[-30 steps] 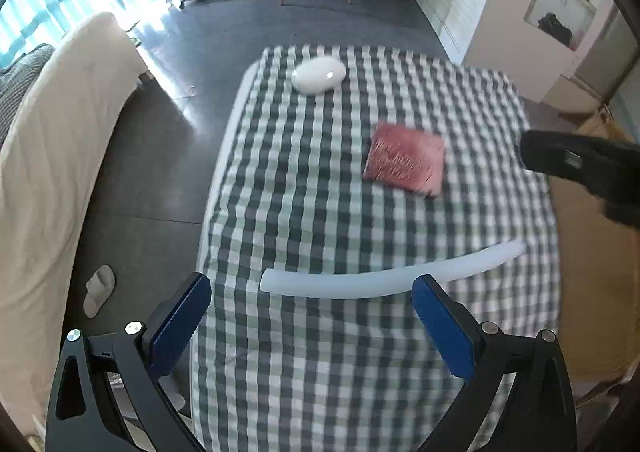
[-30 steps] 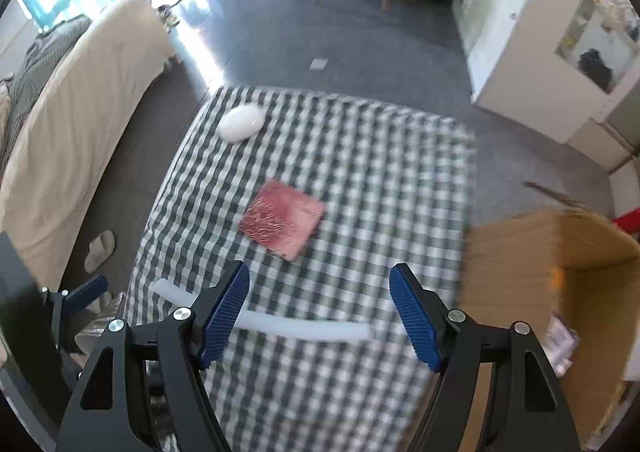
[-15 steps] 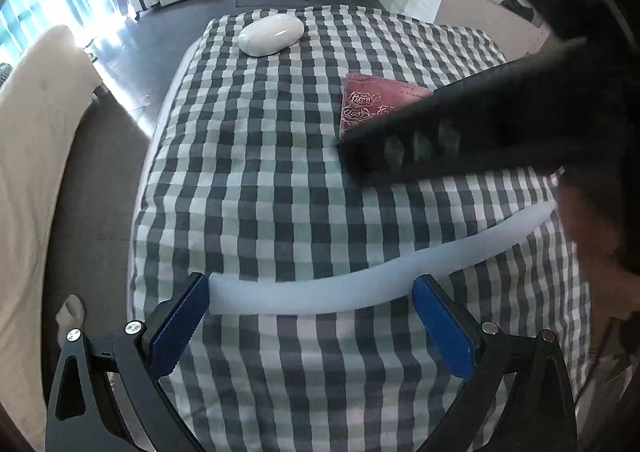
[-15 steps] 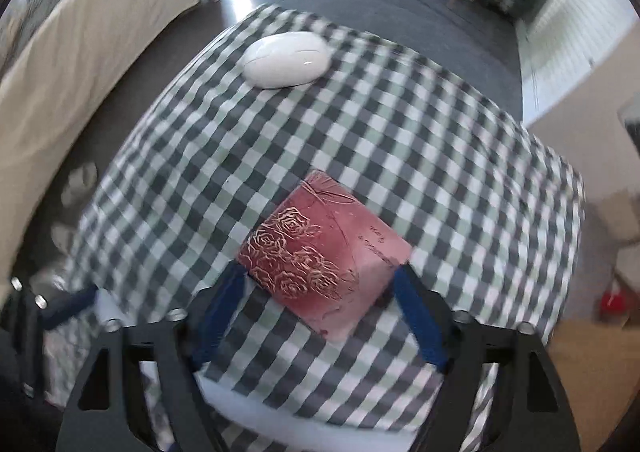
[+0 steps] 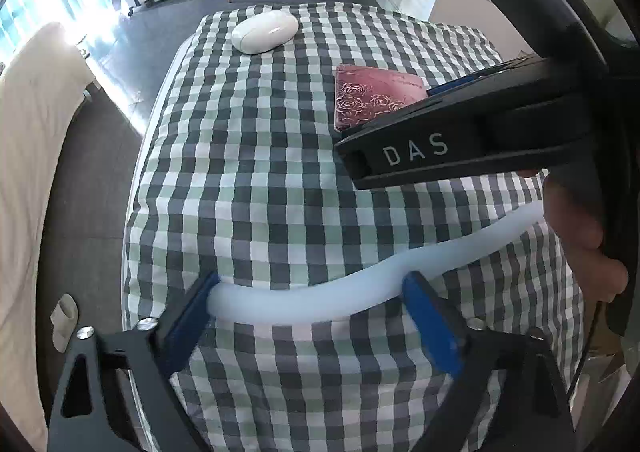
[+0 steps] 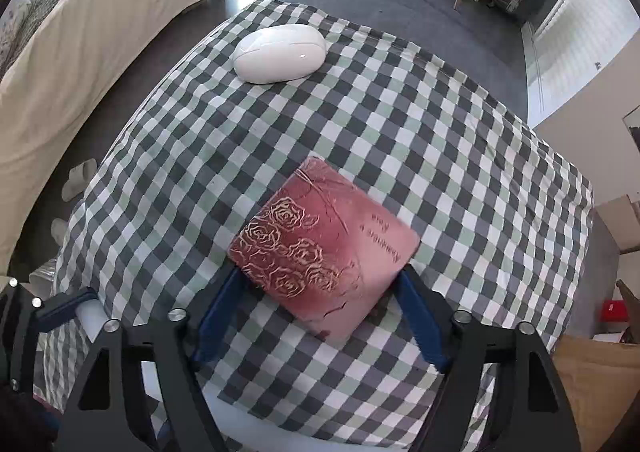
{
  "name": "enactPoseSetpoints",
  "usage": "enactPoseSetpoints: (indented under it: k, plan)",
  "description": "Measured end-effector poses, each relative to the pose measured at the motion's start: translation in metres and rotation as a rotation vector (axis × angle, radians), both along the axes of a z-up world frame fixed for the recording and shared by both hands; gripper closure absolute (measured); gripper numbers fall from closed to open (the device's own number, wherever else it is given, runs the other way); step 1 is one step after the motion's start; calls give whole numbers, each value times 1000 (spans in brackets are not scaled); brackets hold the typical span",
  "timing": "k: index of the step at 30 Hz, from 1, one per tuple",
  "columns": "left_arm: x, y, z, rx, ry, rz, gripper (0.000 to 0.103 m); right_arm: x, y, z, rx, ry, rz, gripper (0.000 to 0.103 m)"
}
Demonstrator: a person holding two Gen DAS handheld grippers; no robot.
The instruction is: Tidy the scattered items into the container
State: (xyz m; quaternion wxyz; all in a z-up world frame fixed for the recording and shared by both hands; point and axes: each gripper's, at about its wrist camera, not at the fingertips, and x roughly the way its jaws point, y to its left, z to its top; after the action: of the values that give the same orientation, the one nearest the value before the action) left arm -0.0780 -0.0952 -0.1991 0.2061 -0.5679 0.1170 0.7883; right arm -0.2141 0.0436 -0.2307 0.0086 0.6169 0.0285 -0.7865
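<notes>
Both tongs wide on checked tablecloth (image 5: 256,156). Your left gripper (image 5: 310,302), jaws just closing, pads touching white foam tube (image 5: 320,298). Your right gripper (image 6: 320,292), jaws just closing, straddles red rose-embossed booklet (image 6: 324,248); grip unclear. Right view alone shows cardboard box (image 6: 592,384) at right.

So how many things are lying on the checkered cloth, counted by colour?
White: 2, the oval case and the long foam tube
Red: 1, the rose-patterned box
Total: 3
</notes>
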Motion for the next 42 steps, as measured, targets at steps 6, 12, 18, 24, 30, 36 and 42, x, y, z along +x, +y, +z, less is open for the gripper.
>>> enactPoseSetpoints:
  k: [6,12,18,24,30,36,42]
  plan:
    - [7,21,21,14,9,-29,45,16,26,14,-21,10,-23,35]
    - [12,28,25,19,-7,-20,62,34,36,36,-42,36,-55,41]
    - [10,23,28,12,0,-22,66,47,52,55,-92,43,-96,98]
    - [12,22,29,3,-6,-11,66,55,65,54,-127,34,-123,98]
    - [6,23,25,2,1,-13,63,55,62,52,-182,29,-113,69]
    - [-3,26,19,1,-3,-49,54,66,68,57,-201,45,-169,39]
    - [11,29,21,22,-18,-146,17,85,77,52,-266,-14,-153,39]
